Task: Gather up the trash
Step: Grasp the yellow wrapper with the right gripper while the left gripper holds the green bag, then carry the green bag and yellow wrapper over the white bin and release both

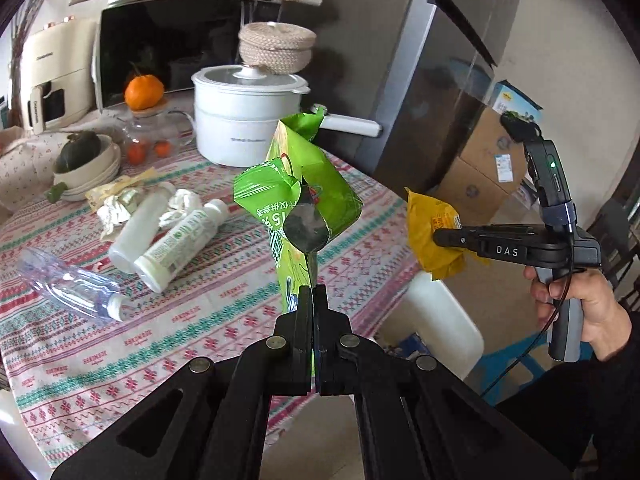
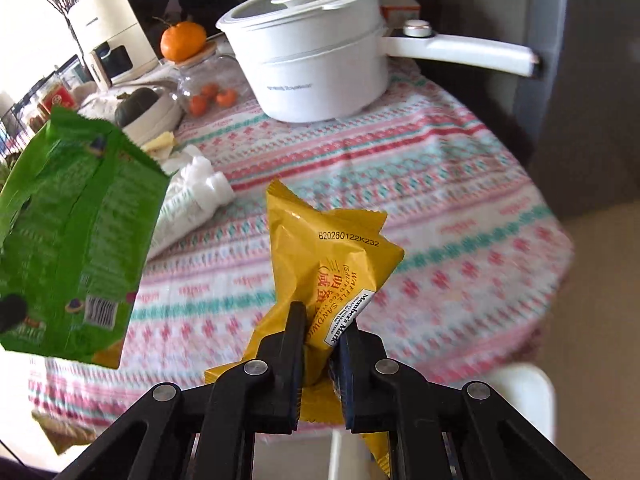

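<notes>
The left gripper (image 1: 312, 294) points forward and down over the table (image 1: 200, 340), its jaws pressed together on the bottom edge of a crumpled green snack bag (image 1: 296, 196) that stands up above the patterned tablecloth. To its right, off the table's edge, the right gripper (image 1: 438, 237) lies roughly level and points left, held at its grey grip by a hand (image 1: 576, 300) in a dark sleeve; its jaws are clamped on a yellow wrapper (image 1: 430, 232). In the right wrist view the same gripper (image 2: 322, 316) pinches the yellow wrapper (image 2: 328, 256) low down, and the wrapper rises clear of the cloth.

More trash lies on the table: two white bottles (image 1: 172, 236), a clear plastic bottle (image 1: 68, 284), crumpled paper (image 1: 180, 206) and a pale wrapper (image 1: 116, 192). A white pot (image 1: 248, 120) stands further back.

The green bag (image 2: 76, 240) is cut off at the left edge of the right wrist view and hides part of the bottles. That view is smeared by motion, so the cloth pattern is hard to read. The hand on the left gripper is out of sight, and the wrapper's lower end is hidden behind the right fingers (image 2: 294, 328).
</notes>
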{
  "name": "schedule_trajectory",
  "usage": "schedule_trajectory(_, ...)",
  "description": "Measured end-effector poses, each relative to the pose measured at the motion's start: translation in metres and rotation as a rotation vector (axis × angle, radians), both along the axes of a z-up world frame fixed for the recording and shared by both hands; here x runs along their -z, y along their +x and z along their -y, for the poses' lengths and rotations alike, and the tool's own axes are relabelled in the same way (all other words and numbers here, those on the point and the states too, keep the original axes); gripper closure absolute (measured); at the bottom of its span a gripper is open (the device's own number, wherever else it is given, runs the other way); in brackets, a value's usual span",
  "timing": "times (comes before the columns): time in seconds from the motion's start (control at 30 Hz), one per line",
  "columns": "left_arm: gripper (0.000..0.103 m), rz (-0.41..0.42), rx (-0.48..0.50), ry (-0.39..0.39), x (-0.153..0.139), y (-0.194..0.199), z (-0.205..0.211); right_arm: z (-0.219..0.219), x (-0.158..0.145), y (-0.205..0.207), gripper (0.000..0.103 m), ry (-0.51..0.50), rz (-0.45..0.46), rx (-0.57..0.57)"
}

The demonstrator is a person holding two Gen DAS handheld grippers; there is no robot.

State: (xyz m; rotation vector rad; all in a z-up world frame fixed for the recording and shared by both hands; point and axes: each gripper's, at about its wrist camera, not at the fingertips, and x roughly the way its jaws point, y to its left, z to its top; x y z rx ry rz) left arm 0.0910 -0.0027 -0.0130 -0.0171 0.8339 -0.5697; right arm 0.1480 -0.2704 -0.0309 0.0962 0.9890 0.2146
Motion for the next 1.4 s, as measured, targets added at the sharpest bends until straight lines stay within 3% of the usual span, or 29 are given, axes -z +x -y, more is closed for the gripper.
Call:
schedule_trajectory(0.27,0.103,-0.074,0.177,-0.002,0.024,-0.029,0.065,0.035,0.002,-0.073,0.091,-0.100,-0.045,0.088)
schedule_trajectory(0.43,0.103,-0.121,0.241,-0.047,0.043,-0.031,0.094,0.073,0.029,-0.098,0.091,-0.096,-0.097,0.203)
schedule_trajectory(0.5,0.103,-0.149,0.263,-0.067,0.052,-0.030,0.106,0.090,0.039,-0.102,0.091,-0.057,-0.153,0.250)
schedule_trajectory(0.6,0.103,-0.205,0.279,-0.086,0.067,-0.028,0.123,0.101,0.037,-0.104,0.091,-0.120,-0.138,0.285)
schedule_trajectory(0.7,0.103,-0.237,0.296,-0.074,0.082,-0.026,0.140,0.111,0.042,-0.107,0.091,-0.071,-0.166,0.304)
schedule_trajectory(1.03,0.102,-0.263,0.340,-0.023,0.116,-0.019,0.170,0.115,0.049,-0.108,0.090,-0.096,-0.191,0.314)
schedule_trajectory(1.13,0.087,-0.291,0.332,0.013,0.121,-0.015,0.167,0.116,0.050,-0.109,0.090,-0.091,-0.193,0.318)
schedule_trajectory(1.2,0.060,-0.282,0.312,0.016,0.117,-0.015,0.160,0.118,0.051,-0.108,0.090,-0.084,-0.200,0.324)
schedule_trajectory(1.4,0.047,-0.202,0.279,0.041,0.093,-0.021,0.136,0.123,0.051,-0.112,0.089,-0.077,-0.202,0.334)
